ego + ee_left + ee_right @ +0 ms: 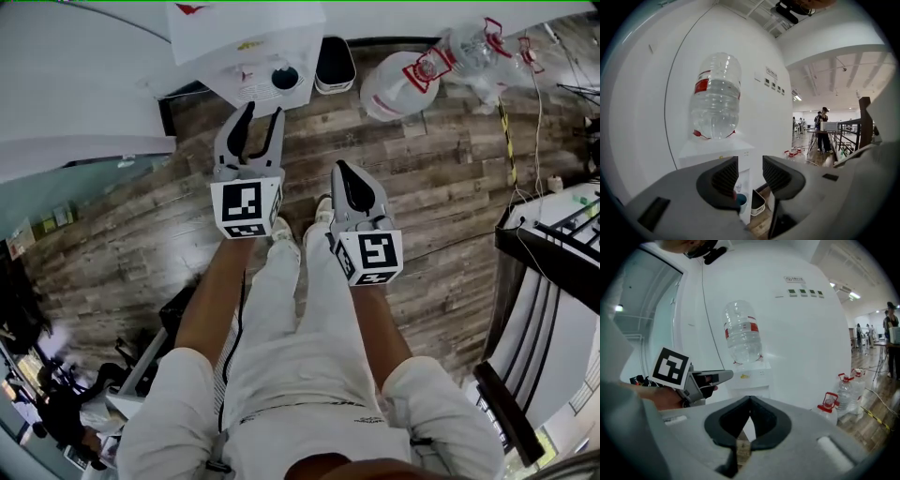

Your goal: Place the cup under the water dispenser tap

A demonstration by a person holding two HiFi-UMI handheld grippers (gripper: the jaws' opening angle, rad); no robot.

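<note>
A dark teal cup (284, 78) stands in the alcove of the white water dispenser (246, 37), under its taps. In the left gripper view the cup (741, 199) shows low down, just past the left jaw. A big clear water bottle (716, 96) sits upside down on top of the dispenser. My left gripper (263, 113) hangs in the air short of the dispenser, jaws apart, with nothing between them (750, 173). My right gripper (343, 171) is beside it, further back, its jaws closed tip to tip and empty (750, 403).
A black-and-white bin (334, 64) stands right of the dispenser. Water jugs with red caps (398, 84) lie on the wooden floor further right. A dark railing and steps (553, 253) run along the right side. People stand far off (822, 129).
</note>
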